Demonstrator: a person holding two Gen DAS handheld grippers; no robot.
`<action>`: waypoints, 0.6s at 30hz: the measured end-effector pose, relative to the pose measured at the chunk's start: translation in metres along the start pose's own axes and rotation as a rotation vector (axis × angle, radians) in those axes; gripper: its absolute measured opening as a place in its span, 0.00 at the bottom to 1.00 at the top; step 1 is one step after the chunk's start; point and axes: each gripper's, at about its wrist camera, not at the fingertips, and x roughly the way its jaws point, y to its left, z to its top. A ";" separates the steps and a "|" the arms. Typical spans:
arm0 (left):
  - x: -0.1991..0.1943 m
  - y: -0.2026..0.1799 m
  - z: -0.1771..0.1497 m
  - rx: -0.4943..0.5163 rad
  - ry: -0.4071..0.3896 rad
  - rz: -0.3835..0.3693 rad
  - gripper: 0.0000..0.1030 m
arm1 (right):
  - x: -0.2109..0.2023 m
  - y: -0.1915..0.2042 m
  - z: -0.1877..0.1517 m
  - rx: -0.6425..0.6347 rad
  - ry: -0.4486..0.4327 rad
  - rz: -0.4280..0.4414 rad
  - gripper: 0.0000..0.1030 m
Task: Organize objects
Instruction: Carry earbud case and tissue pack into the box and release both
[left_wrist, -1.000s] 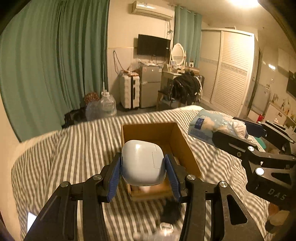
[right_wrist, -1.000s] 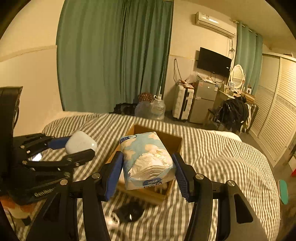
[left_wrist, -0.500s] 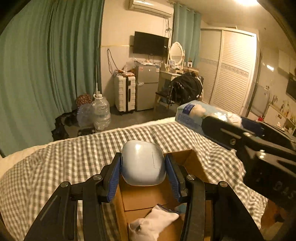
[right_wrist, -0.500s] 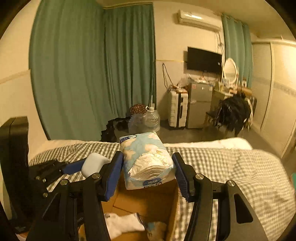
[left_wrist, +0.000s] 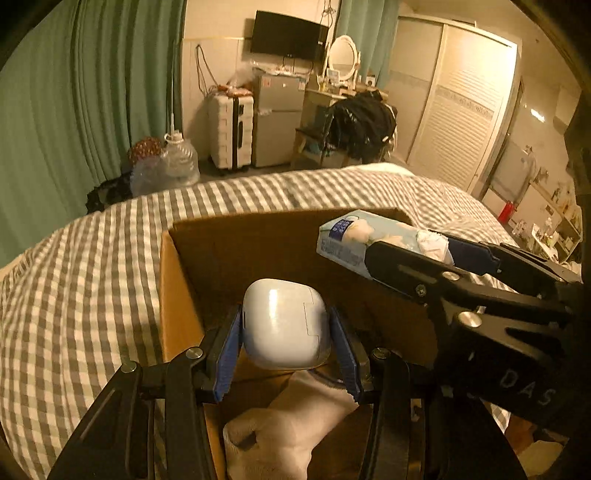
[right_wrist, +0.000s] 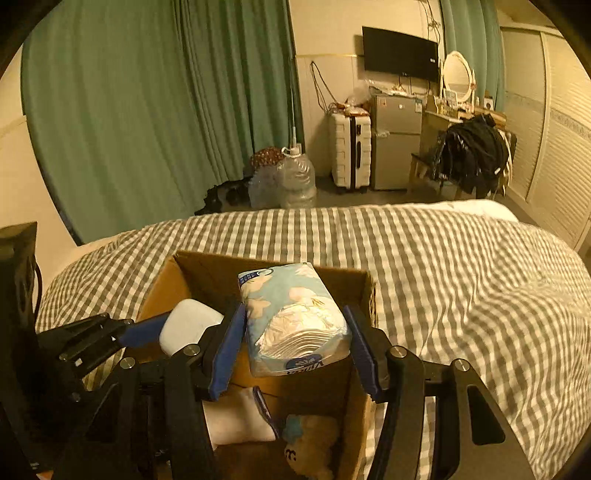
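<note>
**Cardboard box now under both loads**

Cardboard walls fill the lower half of both views: the open box (right_wrist: 184, 280) on the checked bed (right_wrist: 461, 266) lay well ahead of the tools a second ago, and now both tools hang right over its mouth, having come forward and down. The left tool (left_wrist: 286, 328) stays clamped on the white rounded case (left_wrist: 284, 325), which sits just above a pale sock (left_wrist: 288, 424) lying in the box. The right tool (right_wrist: 295, 332) keeps its blue pads pressed on the tissue pack (right_wrist: 291, 314), held over the box's far half, beside the case. Inside, white cloth (right_wrist: 236, 421) and a brown plush thing (right_wrist: 314, 446) already lie at the bottom. Judging by this, both items are placed for release; opening the jaws should drop them in.
</note>
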 end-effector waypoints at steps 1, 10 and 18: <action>0.001 0.000 -0.001 -0.001 0.005 0.001 0.47 | 0.002 0.000 -0.003 0.004 0.004 0.006 0.52; -0.012 0.000 -0.006 0.005 -0.032 0.014 0.89 | -0.006 -0.016 0.000 0.083 -0.048 0.046 0.74; -0.060 -0.006 -0.008 0.026 -0.084 0.060 0.94 | -0.073 -0.018 0.003 0.108 -0.184 0.022 0.85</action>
